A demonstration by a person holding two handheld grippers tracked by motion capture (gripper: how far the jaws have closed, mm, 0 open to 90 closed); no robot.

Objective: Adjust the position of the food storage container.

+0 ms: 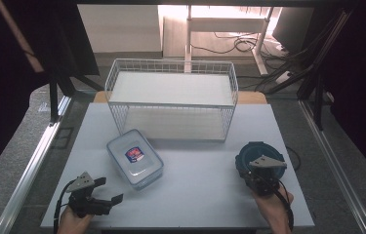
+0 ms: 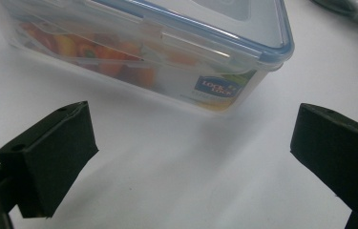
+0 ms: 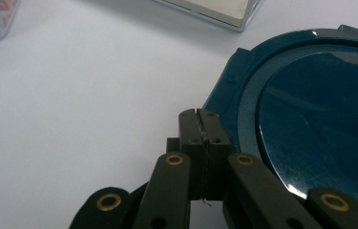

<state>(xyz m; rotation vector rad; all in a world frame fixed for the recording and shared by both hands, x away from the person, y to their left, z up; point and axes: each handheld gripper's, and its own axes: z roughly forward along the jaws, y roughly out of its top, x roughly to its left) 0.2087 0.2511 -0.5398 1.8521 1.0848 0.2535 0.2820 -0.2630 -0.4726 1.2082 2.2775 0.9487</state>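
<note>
A clear lidded box (image 1: 135, 158) with orange and red food inside lies left of the table's (image 1: 195, 190) centre, the spread-jawed, empty left gripper (image 1: 106, 190) at its 7 o'clock. The right gripper (image 3: 200, 116), jaws pressed together on nothing, overhangs the round dark-blue lidded container (image 1: 246, 156) at 4 o'clock. A wire basket (image 1: 171, 100) sits at 12.

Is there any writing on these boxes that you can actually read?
"LOCK & LOCK": partly legible on the blue logo on the side label of the clear container.
Sticker on that container's lid: too small to read.
Dark blue round container: no text readable.
</note>
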